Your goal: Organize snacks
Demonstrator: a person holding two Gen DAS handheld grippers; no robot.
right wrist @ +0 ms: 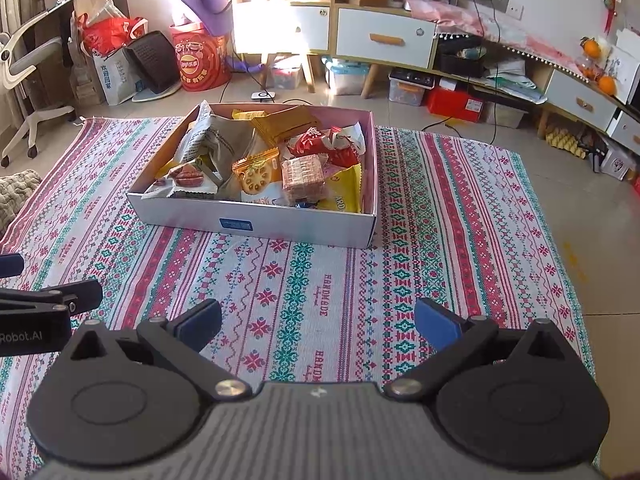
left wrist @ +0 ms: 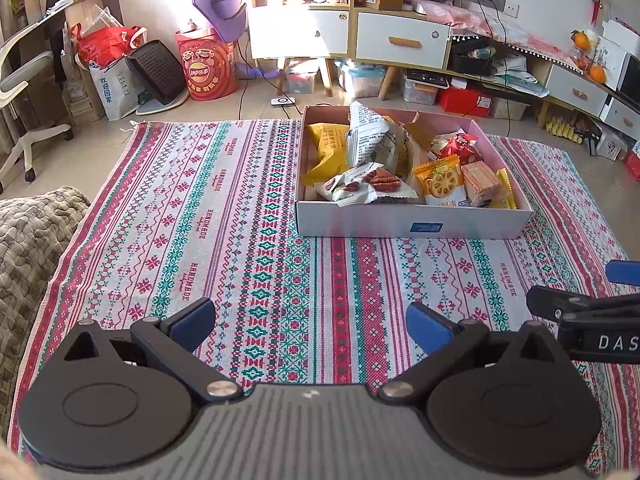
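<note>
Snacks: all packets seem to lie in the box [left wrist: 412,220]; none seen loose on the patterned cloth [left wrist: 240,240]
Left gripper [left wrist: 312,326]: spread wide, empty
Right gripper [right wrist: 318,324]: spread wide, empty
Progress: apparently finished, or not begun

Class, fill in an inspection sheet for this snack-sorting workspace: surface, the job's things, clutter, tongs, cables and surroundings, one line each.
Surface: patterned woven cloth spread on a tiled floor, bare in front of both tongs.
Job's things: open cardboard box on the cloth, filled with mixed snack packets.
Clutter: nothing seen loose on the cloth; a blanket lies at its left edge.
Tongs: left tongs open, holding nothing; right tongs open, holding nothing.
Cables: black cable runs across the floor behind the box.
Surroundings: red Lay's bucket, office chair, white-fronted cabinet, storage bins under it.
</note>
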